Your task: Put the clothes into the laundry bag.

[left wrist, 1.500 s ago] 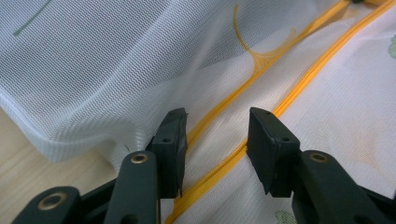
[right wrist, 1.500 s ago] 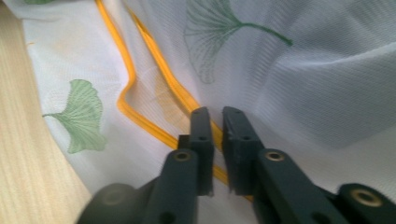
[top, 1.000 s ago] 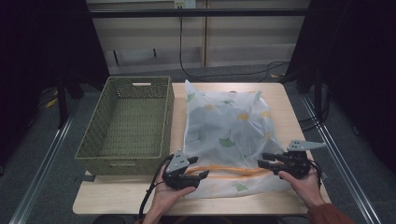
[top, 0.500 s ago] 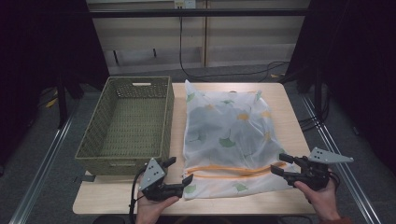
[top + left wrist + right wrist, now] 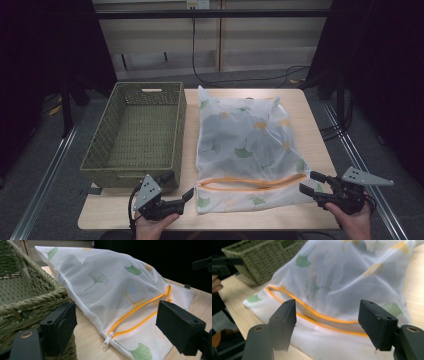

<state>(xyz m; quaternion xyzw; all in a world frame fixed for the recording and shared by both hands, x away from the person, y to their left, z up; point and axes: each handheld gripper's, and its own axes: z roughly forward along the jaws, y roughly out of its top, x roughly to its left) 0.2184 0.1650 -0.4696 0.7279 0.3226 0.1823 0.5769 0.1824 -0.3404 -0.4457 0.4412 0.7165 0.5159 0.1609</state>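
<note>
A white mesh bag (image 5: 245, 140) printed with green and yellow leaves lies flat on the table, its orange zipper (image 5: 250, 182) running across the near end. The zipper's white pull (image 5: 107, 340) rests at the end nearest the basket. My left gripper (image 5: 179, 186) is open at the table's near left, just off the bag's corner and beside the basket. In the left gripper view its jaws (image 5: 117, 315) frame the zipper end without touching it. My right gripper (image 5: 311, 182) is open just off the bag's near right corner, with the bag (image 5: 342, 277) ahead of its jaws (image 5: 329, 317).
A green woven basket (image 5: 100, 165) stands empty on the left half of the table, close against the bag's left edge. Its corner (image 5: 30, 305) is right next to my left jaw. The table's near edge (image 5: 250, 222) is just below both hands.
Both grippers have drawn away from the ends of the zipper, the left going left and nearer, the right going right. The bag lies as it did.
</note>
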